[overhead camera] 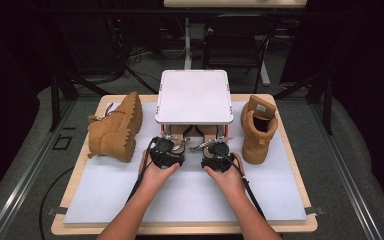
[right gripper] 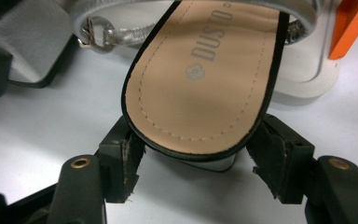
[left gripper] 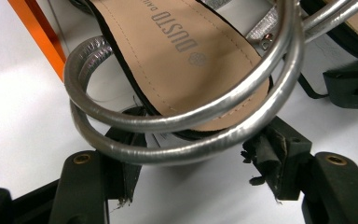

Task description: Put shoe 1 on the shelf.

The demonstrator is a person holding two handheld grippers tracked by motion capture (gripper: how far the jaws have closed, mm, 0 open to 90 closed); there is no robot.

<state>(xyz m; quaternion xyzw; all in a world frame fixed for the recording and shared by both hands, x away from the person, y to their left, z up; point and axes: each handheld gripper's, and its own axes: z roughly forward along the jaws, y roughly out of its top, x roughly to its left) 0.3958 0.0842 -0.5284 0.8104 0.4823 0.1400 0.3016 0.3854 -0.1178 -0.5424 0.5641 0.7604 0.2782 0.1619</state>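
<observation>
Two flat sandals with tan insoles and silver straps lie under a white-topped rack (overhead camera: pixel 194 97), heels toward me. My left gripper (overhead camera: pixel 172 145) is at the left sandal (overhead camera: pixel 180 134). Its jaws stand open on either side of that sandal's heel (left gripper: pixel 186 70), and the silver strap loops (left gripper: pixel 177 121) cross in front of them. My right gripper (overhead camera: pixel 214 147) is at the right sandal (overhead camera: pixel 209 135). The rounded heel end (right gripper: pixel 200 88) sits between its open jaws, close to both pads. Left gripper (left gripper: pixel 196 158) and right gripper (right gripper: pixel 196 154) rest low on the white mat.
A tan boot (overhead camera: pixel 116 127) lies on its side left of the rack. Another tan boot (overhead camera: pixel 257 127) stands upright on the right. Orange rack legs (left gripper: pixel 37 32) (right gripper: pixel 349 25) stand just outside each sandal. The white mat (overhead camera: pixel 185 195) covers the wooden table.
</observation>
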